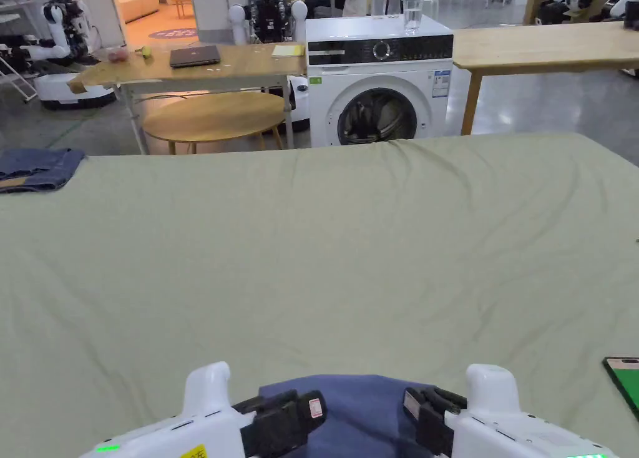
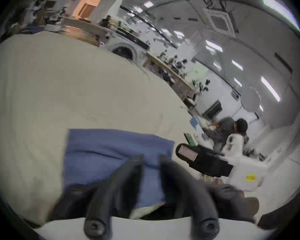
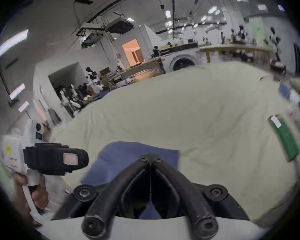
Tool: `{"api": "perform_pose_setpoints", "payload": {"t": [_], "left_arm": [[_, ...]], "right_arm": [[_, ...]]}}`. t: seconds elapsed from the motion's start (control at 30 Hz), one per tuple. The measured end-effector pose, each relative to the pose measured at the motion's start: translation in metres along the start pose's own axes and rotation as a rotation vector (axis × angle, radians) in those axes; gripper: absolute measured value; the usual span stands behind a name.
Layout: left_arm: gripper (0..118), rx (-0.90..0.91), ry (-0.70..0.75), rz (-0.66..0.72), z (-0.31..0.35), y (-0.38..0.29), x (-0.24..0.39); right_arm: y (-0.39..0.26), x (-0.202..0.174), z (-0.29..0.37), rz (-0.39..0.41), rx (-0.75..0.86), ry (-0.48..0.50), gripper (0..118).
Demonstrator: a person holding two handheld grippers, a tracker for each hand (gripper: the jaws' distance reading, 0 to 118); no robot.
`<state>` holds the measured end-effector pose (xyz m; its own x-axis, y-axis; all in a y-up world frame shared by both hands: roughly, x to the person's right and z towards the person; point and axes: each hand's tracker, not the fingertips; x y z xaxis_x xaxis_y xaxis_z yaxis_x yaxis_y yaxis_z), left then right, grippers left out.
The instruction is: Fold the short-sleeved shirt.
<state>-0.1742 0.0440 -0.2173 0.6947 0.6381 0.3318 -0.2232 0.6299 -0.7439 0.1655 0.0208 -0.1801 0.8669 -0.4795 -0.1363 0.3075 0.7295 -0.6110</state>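
Observation:
A blue short-sleeved shirt (image 1: pixel 362 409) lies folded into a compact rectangle on the pale green sheet (image 1: pixel 324 247), at the near edge. Both grippers hover low over it, the left gripper (image 1: pixel 306 412) over its left part and the right gripper (image 1: pixel 418 409) over its right part. In the left gripper view the left gripper (image 2: pixel 151 159) has its jaws apart above the shirt (image 2: pixel 111 153), with nothing between them. In the right gripper view the right gripper (image 3: pixel 151 157) has its jaws pressed together over the shirt (image 3: pixel 128 153); no cloth shows pinched at the tips.
Folded jeans (image 1: pixel 37 169) lie at the sheet's far left corner. A green flat device (image 1: pixel 624 378) rests at the right edge. Beyond the bed stand a washing machine (image 1: pixel 379 82), wooden tables (image 1: pixel 543 47) and a round table (image 1: pixel 215 113). A person (image 2: pixel 232 129) is off to the right.

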Motion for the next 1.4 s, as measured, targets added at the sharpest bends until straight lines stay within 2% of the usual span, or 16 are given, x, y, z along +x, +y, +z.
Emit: {"api": "perform_pose_setpoints", "payload": {"t": [0.07,0.1,0.13,0.17,0.23,0.37,0.43,0.5,0.53,0.6,0.63,0.73,0.83,1.1,1.27,1.4], "left_arm": [[71,0.034,0.049,0.075,0.018,0.001,-0.033],[97,0.043,0.045,0.121,0.022,0.0,-0.048],[113,0.039,0.017,0.19,0.026,-0.002,-0.064],[114,0.028,-0.001,0.254,0.025,-0.005,-0.079],[114,0.008,-0.033,0.351,0.014,-0.016,-0.107],[114,-0.089,-0.13,0.5,-0.033,-0.043,-0.132],[114,-0.062,-0.278,0.526,-0.052,-0.049,-0.13],[112,-0.088,-0.349,0.573,-0.073,-0.048,-0.122],[95,-0.108,-0.347,0.591,-0.083,-0.049,-0.118],[31,-0.166,-0.172,0.53,-0.1,-0.051,-0.11],[24,-0.181,-0.138,0.487,-0.101,-0.05,-0.102],[24,-0.119,-0.201,0.524,-0.08,-0.04,-0.11],[24,-0.091,-0.15,0.413,-0.047,-0.021,-0.124],[24,0.051,0.058,0.35,0.105,0.053,-0.228],[24,0.122,0.182,0.369,0.202,0.102,-0.308],[24,0.176,0.187,0.458,0.245,0.116,-0.36]], "right_arm": [[-0.007,0.016,-0.017,-0.1,-0.023,0.053,0],[-0.01,0.022,-0.024,-0.12,-0.04,0.039,0],[-0.014,0.028,-0.031,-0.118,-0.061,0.006,0],[-0.017,0.034,-0.036,-0.103,-0.09,-0.031,0],[-0.023,0.041,-0.044,-0.076,-0.128,-0.132,0],[-0.022,0.046,-0.045,-0.102,-0.107,-0.089,0],[-0.02,0.042,-0.048,-0.056,-0.112,-0.104,0],[-0.019,0.039,-0.049,-0.024,-0.115,-0.111,0],[-0.018,0.037,-0.048,-0.016,-0.115,-0.114,0],[-0.018,0.034,-0.048,0.001,-0.113,-0.128,0],[-0.017,0.032,-0.047,0.017,-0.11,-0.142,0],[-0.014,0.024,-0.038,0.029,-0.1,-0.141,0],[-0.01,0.007,-0.035,0.047,-0.091,-0.128,0],[-0.013,-0.061,-0.059,0.121,-0.103,-0.093,0],[-0.022,-0.096,-0.082,0.151,-0.121,-0.054,0],[-0.029,-0.114,-0.096,0.172,-0.143,-0.042,0]]}}
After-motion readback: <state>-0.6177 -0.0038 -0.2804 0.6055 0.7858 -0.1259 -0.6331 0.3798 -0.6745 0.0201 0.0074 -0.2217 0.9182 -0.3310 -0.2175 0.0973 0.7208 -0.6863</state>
